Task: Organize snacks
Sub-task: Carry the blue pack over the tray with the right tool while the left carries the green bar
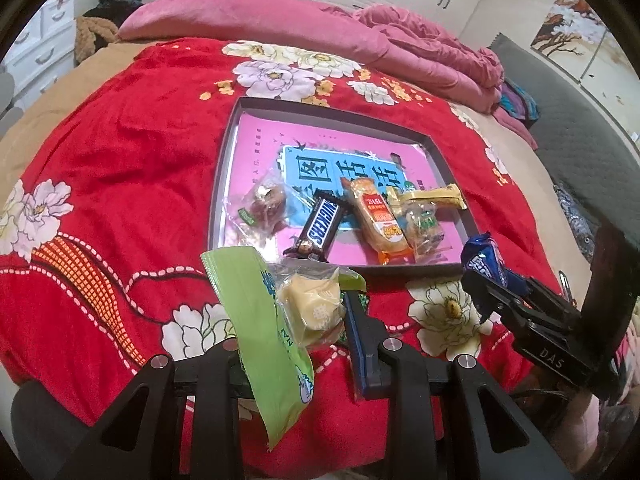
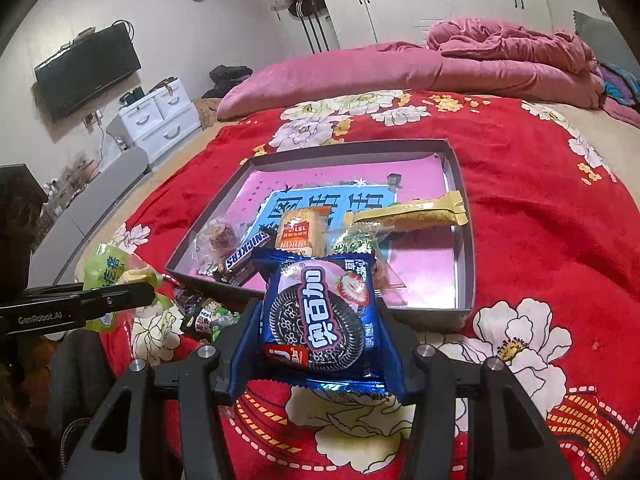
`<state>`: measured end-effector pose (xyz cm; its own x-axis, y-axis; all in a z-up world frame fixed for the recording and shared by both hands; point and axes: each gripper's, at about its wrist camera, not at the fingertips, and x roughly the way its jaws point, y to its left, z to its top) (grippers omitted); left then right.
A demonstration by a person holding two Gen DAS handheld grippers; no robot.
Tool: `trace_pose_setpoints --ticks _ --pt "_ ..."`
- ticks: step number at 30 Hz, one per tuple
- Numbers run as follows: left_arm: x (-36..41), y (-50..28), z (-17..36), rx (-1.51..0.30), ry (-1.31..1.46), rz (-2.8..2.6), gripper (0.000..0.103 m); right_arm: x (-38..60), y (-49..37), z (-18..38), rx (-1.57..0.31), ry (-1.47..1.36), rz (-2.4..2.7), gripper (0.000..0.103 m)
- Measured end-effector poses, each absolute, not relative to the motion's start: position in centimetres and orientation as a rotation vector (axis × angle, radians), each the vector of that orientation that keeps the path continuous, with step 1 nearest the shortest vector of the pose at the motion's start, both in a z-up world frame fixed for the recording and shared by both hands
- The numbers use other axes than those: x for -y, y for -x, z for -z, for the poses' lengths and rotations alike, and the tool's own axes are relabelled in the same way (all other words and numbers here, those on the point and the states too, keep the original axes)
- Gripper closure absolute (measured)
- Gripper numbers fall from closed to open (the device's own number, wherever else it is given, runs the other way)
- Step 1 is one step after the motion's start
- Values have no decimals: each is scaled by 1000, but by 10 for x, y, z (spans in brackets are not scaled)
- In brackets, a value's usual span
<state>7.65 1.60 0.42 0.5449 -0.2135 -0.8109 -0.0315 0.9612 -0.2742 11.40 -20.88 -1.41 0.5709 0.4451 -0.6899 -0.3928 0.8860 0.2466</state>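
- The shallow grey box [image 1: 224,184] with a pink printed liner lies flat on the red floral blanket [image 1: 120,160] that covers the bed; it serves as the landmark here.
- Inside the box, along its near edge, lie five snacks: a clear-wrapped pastry [image 1: 266,200] at the left, a Snickers bar [image 1: 322,224] beside it, an orange-labelled cake pack [image 1: 378,216] next along, then a clear pack with green print [image 1: 424,226], and a yellow wafer bar [image 1: 434,196] towards the box's right wall.
- The Snickers bar's near end rests over the near wall of the box.
- The left claw [image 1: 308,320] is clamped on a light green snack bag [image 1: 260,320], which holds a pale yellow pastry; the bag hangs just in front of the box's near left corner, outside it.
- The right claw [image 2: 320,320] is clamped on a blue cookie packet [image 2: 320,312] printed with a dark sandwich cookie and a strawberry; the packet is held upright just in front of the box's near wall, outside the box.
- A small dark packet with green print [image 2: 208,314] lies on the blanket, just outside the box's near left corner, between the two claws.
- A pink quilt [image 2: 400,72] is heaped on the bed beyond the box's far side.
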Motion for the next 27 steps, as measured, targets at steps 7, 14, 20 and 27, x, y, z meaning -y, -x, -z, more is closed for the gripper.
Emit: trace_pose_setpoints --ticks 7,14,20,27 --pt "-17 -84 -4 -998 277 101 72 210 -115 12 -820 -71 -486 50" --pt "-14 -91 -6 -996 283 110 72 213 -116 7 -800 -81 -479 50" --pt "-11 -98 -7 -987 288 116 72 215 -117 3 -779 -90 -475 50" --pt "-11 -108 -4 -995 300 106 72 216 -119 -1 -762 -93 -467 50"
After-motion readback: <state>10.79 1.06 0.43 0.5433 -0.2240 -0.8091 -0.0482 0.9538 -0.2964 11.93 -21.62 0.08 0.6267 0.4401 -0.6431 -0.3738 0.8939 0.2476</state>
